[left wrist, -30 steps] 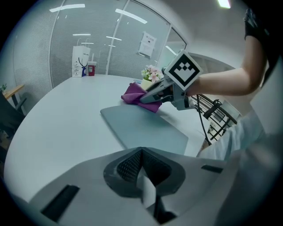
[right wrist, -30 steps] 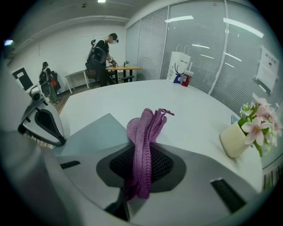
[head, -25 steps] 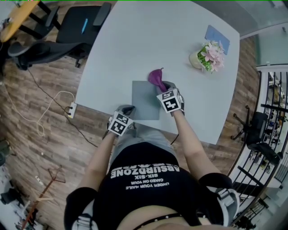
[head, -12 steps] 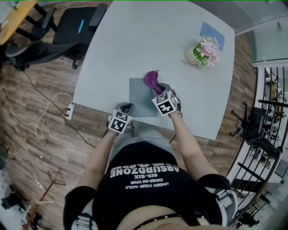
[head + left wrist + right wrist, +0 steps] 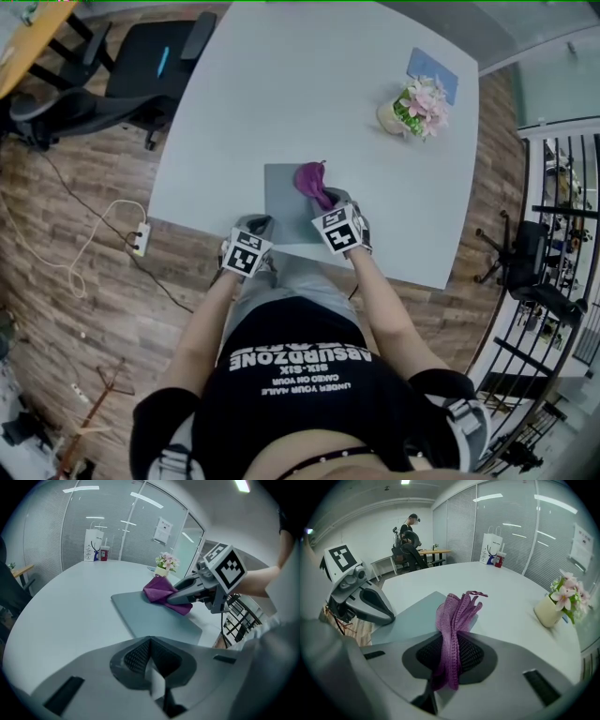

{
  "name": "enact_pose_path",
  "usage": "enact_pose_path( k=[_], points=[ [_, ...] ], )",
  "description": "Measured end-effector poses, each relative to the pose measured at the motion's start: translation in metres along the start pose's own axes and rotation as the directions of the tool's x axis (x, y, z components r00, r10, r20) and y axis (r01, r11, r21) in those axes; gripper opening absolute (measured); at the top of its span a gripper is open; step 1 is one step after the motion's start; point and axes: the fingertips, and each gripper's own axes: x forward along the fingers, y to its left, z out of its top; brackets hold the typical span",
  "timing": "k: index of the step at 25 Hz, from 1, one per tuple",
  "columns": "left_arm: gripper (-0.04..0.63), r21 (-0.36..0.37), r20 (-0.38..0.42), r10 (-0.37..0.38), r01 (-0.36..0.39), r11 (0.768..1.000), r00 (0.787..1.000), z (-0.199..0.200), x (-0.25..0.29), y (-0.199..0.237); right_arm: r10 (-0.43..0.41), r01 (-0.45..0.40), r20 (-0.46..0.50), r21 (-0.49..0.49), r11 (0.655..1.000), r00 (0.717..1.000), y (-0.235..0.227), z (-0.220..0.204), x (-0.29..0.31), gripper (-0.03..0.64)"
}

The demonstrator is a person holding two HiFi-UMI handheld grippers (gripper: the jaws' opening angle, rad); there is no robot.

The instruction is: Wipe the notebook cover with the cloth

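Notebook — grey, flat on the tabletop, near its front edge. Cloth — purple, bunched, lying on the notebook's right part, pinched fast in the right claw. Left claw — jaws together, nothing between them, at the notebook's near left corner.

Left gripper, jaws together, at the notebook's near left corner; right gripper clamps the cloth over its right half.
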Motion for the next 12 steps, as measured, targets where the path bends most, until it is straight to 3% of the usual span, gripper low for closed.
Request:
enact_pose_path(
  k=[7, 12],
  points=[
    [0.017, 0.013, 0.004, 0.023, -0.023, 1.0, 1.0, 0.0, 0.0, 0.0, 0.039, -0.039, -0.004, 0.103, 0.994, 0.999, 0.013, -0.015, -0.011, 0.083],
    [0.017, -0.023, 0.017, 0.02, -0.019, 1.0, 1.0, 0.0, 0.0, -0.001, 0.071, -0.07, 0.0, 0.164, 0.984, 0.997, 0.024, -0.029, -0.02, 0.083]
  ],
)
